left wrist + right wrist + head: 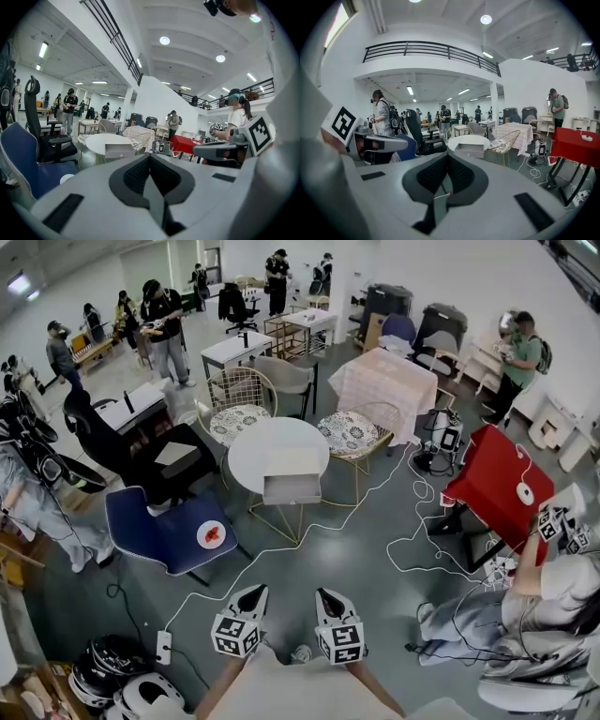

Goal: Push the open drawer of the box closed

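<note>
**Inspector:** Report the work area, starting with the largest item.

**Operator's aide:** The round white counter [246, 457] stands in the middle of the room, well apart from the operator, with open floor [375, 549] between them. The box [292, 462] sits at the counter's near edge.

**Inspector:** Condition of the drawer?

**Aide:** The drawer [292, 489] is pulled out. Its grey front faces the operator and juts past the counter's rim. Both gripper views show the same thing: the front stands proud of the box body. No part of the closing stroke is judged complete.

**Inspector:** State of the tools?

**Aide:** The left hand-held gripper [253, 591] has its jaws pressed together with nothing between the pads. The right hand-held gripper [326, 593] is the same, jaws fully together and empty. Both are held low, side by side in front of the operator, and point toward the counter. Neither touches the box or the drawer.

**Inspector:** Remaining work?

**Aide:** By assessment, all of it:
1. Close the gap to the counter.
2. Set a closed jaw tip squarely on the drawer front.
3. Push until the front sits flush with the box.

The box looks light, so it may slide on the counter unless the other hand-held gripper braces it.
</note>
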A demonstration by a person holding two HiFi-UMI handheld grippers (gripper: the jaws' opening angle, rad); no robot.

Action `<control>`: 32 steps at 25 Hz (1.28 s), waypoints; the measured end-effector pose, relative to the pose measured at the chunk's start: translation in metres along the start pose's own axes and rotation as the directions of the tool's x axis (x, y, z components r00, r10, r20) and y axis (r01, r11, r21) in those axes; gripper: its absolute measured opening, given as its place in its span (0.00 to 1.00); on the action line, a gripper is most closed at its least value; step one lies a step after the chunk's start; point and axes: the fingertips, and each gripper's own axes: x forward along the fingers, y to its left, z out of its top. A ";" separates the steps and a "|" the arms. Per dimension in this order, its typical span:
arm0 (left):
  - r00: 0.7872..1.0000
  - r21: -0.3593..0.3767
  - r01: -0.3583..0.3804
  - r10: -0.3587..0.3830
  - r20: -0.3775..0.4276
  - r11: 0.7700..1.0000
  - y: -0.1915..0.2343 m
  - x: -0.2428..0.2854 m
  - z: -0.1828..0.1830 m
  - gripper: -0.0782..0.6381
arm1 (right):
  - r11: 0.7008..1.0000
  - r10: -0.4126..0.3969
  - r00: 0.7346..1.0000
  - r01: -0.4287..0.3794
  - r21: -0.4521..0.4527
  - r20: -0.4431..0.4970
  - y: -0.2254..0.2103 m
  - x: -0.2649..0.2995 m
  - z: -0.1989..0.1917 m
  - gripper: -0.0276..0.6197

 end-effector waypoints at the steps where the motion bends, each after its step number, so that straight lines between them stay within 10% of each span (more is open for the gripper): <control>1: 1.000 0.001 -0.004 0.004 0.002 1.000 -0.002 0.002 -0.001 0.13 | 1.000 0.004 1.000 -0.004 -0.004 0.001 -0.003 -0.001 -0.001 0.07; 32: 0.999 -0.003 -0.040 0.040 0.013 0.999 0.007 0.056 0.003 0.13 | 0.999 0.047 0.999 -0.047 -0.025 0.019 -0.047 0.043 0.007 0.07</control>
